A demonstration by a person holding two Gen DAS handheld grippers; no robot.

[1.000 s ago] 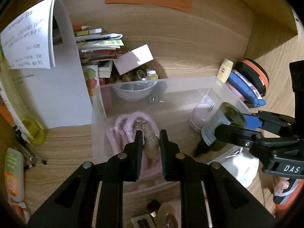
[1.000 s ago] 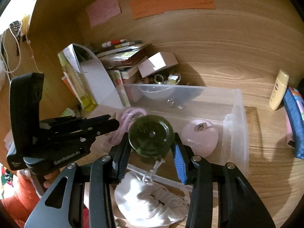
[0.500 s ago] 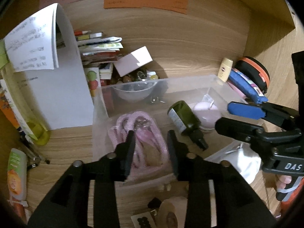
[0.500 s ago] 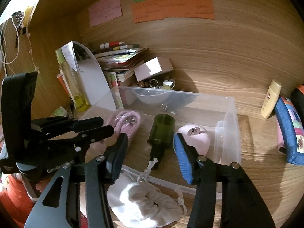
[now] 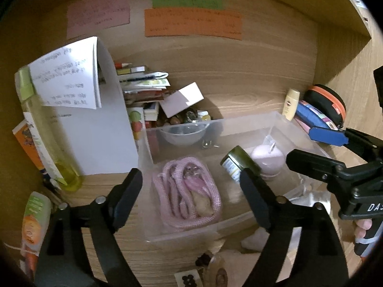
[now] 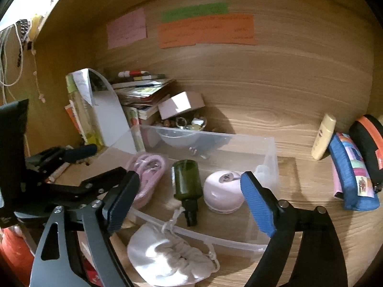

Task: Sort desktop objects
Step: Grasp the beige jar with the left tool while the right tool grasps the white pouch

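Observation:
A clear plastic bin (image 5: 275,117) (image 6: 270,150) sits on the wooden desk. In it lie a pink coiled cord with a tan charm (image 5: 189,196) (image 6: 148,169), a dark green bottle (image 6: 185,181) (image 5: 235,163) and a round pink gadget (image 6: 223,192) (image 5: 267,159). My left gripper (image 5: 191,201) is open and empty above the bin's near left part. My right gripper (image 6: 189,203) is open and empty above the bin's near edge; it also shows in the left wrist view (image 5: 318,148).
A white drawstring pouch (image 6: 167,256) lies in front of the bin. Behind it are a stack of books (image 5: 143,83), a small box (image 6: 180,104) and a bowl of beads (image 6: 182,122). A tube (image 6: 323,136) and pencil cases (image 6: 352,172) lie right. A white folder (image 5: 95,129) stands left.
My left gripper let go of the charm in the bin and my right gripper let go of the green bottle there. Both opened wide and pulled back up from the bin.

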